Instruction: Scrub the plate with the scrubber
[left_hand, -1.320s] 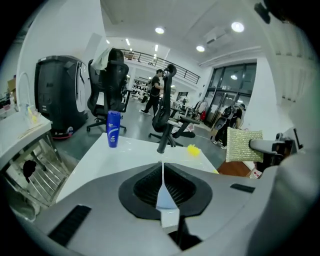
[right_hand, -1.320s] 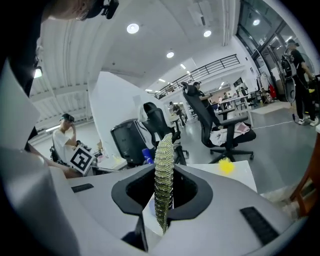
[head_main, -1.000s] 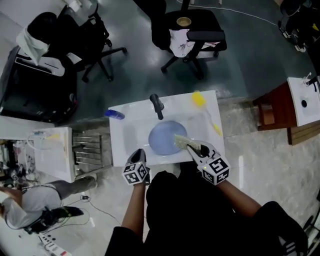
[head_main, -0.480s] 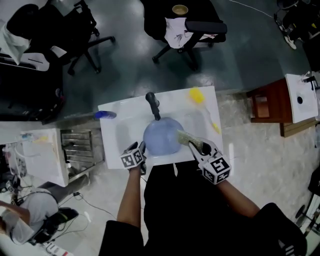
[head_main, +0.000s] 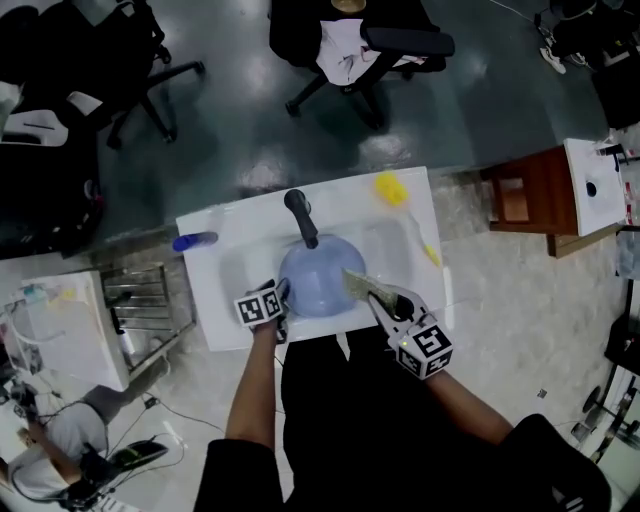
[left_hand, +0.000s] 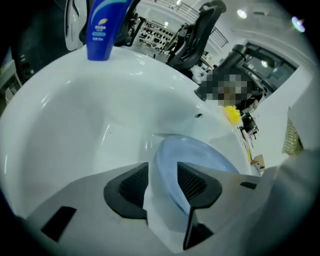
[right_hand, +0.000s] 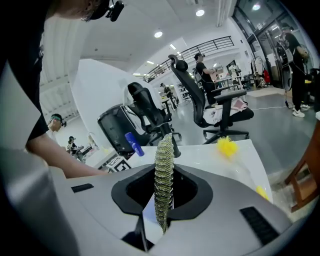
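**At the sink (head_main: 238, 272): left gripper (left_hand: 160, 182) open at the plate (head_main: 315, 282), right gripper (right_hand: 162, 200) clamped on the scrubber (right_hand: 163, 152)**

The blue plate lies in the white basin, just in front of the black faucet (head_main: 300, 218) and close to the sink's near edge. In the left gripper view it is tilted, its near rim raised toward the camera.

The left gripper comes in over the near edge, left of the middle. Its jaws have just been opening and now stand wide apart. The plate's rim passes between the two black pads (left_hand: 131, 186), and neither pad presses on it.

The right gripper reaches over the near edge further to the right. Its jaws are closed on the flat yellow-green scrubber, which stands on edge between them and sticks out past their tips. In the head view the scrubber's free end lies over the plate's right side; whether it touches the plate cannot be told.

A blue bottle (head_main: 193, 241) lies at the sink's left edge. A brush with a yellow head (head_main: 390, 188) rests at the far right corner, its handle running back along the right edge.

Black office chairs (head_main: 365, 45) stand on the dark floor beyond the far edge.
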